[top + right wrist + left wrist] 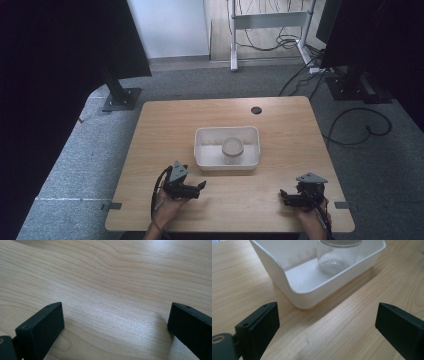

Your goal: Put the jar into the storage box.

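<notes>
left claw [327,327] wide — faces tub [312,293], jar [337,255] | right claw [116,327] wide — bare table [112,277]

Your white plastic bin [227,149] is a shallow rectangular tray with rounded corners and thin ribs on the inner wall, sitting flat at the centre of the table, long side running left-right. Inside it you've got a clear glass jar [233,150] standing upright on the bin floor, slightly right of the bin's middle and clear of the walls. In your left gripper view the bin's near corner [304,293] points toward you and the jar [338,257] looks empty, its rim cut off by the frame.
</notes>
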Demonstrator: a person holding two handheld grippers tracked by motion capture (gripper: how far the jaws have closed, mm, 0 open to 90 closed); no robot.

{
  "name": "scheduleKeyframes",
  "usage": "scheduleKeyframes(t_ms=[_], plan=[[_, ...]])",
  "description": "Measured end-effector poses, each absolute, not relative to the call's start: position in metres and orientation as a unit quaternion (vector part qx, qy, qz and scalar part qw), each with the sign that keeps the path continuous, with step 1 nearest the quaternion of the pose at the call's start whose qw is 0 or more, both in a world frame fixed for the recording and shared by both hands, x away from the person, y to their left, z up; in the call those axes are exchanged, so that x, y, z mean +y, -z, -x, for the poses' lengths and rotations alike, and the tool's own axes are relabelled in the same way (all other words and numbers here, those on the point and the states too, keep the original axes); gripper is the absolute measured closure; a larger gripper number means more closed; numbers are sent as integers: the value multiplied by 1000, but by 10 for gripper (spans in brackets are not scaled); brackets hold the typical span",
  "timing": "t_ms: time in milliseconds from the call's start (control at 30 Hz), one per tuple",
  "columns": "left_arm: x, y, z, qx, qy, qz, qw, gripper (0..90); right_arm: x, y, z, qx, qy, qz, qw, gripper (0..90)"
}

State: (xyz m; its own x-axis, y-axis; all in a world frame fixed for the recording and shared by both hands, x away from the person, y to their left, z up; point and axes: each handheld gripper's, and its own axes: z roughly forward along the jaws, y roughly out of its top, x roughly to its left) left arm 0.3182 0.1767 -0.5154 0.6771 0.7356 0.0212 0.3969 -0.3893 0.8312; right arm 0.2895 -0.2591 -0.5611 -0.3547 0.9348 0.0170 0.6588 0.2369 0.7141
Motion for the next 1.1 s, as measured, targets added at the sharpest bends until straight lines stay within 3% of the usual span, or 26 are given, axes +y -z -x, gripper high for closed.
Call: scheduleKeyframes(t_ms=[1100], plan=[[180,552,-314,378,-172,-843,341,56,-259,561,-289,758,-326,-523,214,20]])
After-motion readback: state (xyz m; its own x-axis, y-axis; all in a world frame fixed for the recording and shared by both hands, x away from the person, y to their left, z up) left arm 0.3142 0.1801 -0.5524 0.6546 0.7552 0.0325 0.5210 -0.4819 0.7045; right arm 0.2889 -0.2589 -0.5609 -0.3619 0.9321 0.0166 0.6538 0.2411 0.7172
